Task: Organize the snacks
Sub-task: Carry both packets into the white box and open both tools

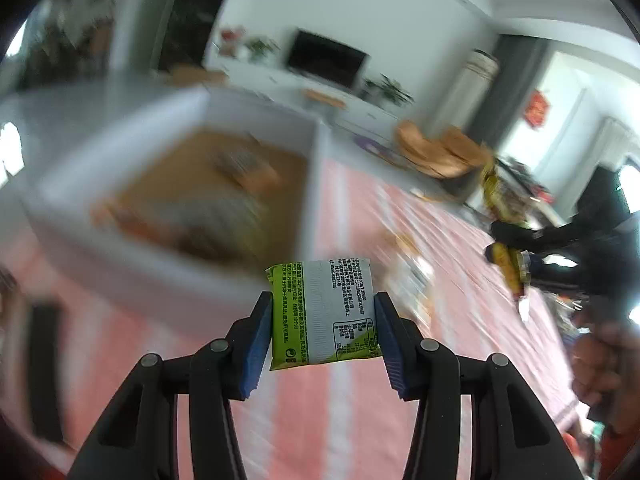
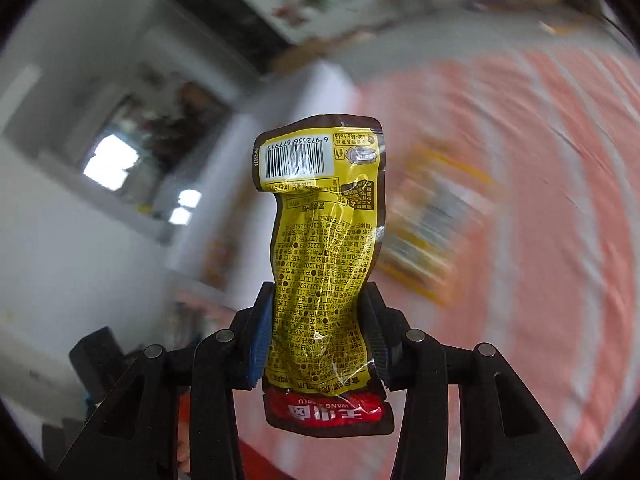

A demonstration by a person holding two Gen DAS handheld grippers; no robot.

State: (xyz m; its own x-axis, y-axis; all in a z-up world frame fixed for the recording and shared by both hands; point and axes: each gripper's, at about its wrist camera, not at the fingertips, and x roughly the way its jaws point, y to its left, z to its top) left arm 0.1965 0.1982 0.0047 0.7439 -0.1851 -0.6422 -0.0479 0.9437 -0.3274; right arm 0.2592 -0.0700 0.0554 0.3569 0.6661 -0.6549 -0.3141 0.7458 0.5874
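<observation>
Green packet (image 1: 324,314) between left fingers (image 1: 256,344), yellow pouch (image 2: 324,264) between right fingers (image 2: 260,340)

Between the ribbed blue pads (image 1: 259,344) of the matt black plastic left gripper (image 1: 323,334) sits a green-and-white packet (image 1: 324,314) of smooth, faintly shiny film. The right gripper (image 2: 318,334), same matt plastic, pinches a yellow packet (image 2: 320,264) of glossy, crinkled foil. Beyond lies a striped pink cloth (image 1: 460,320), matt and woven-looking.
</observation>
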